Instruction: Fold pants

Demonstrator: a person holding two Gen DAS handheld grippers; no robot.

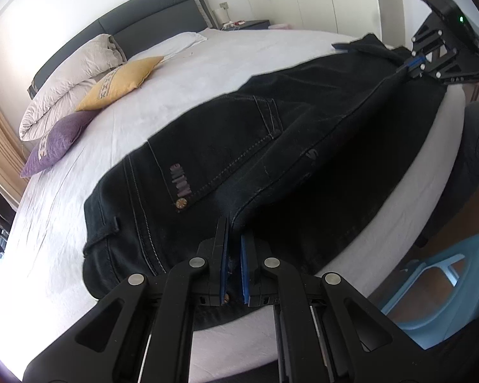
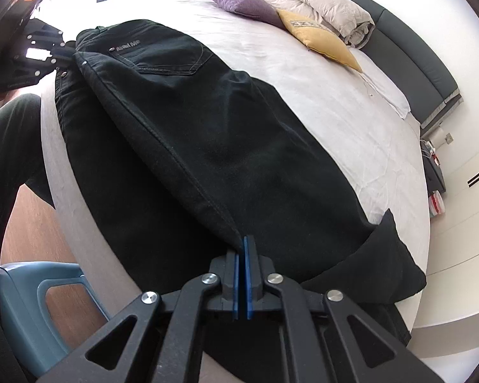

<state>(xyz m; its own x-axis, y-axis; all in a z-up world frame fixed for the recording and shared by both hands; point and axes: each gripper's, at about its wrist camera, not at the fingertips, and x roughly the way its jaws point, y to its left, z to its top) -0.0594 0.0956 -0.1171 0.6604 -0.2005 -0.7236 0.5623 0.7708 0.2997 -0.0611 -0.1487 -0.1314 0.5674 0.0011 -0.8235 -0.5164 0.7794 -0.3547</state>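
Left gripper (image 1: 234, 249) and right gripper (image 2: 241, 255) pinch the black pants (image 1: 271, 146) (waist, hem); lay that edge evenly on the bed (image 1: 182, 73).

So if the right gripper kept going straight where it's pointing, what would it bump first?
The black pants. The right gripper is already shut on their edge, and the cloth lies straight ahead of it on the bed.

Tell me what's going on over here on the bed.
A person is folding black pants on the bed, a handheld gripper in each hand. The left gripper is shut on the waist end, the right gripper on the leg end. The pants lie lengthwise along the near edge of the mattress, one leg doubled over the other. Pillows sit at the headboard, untouched.
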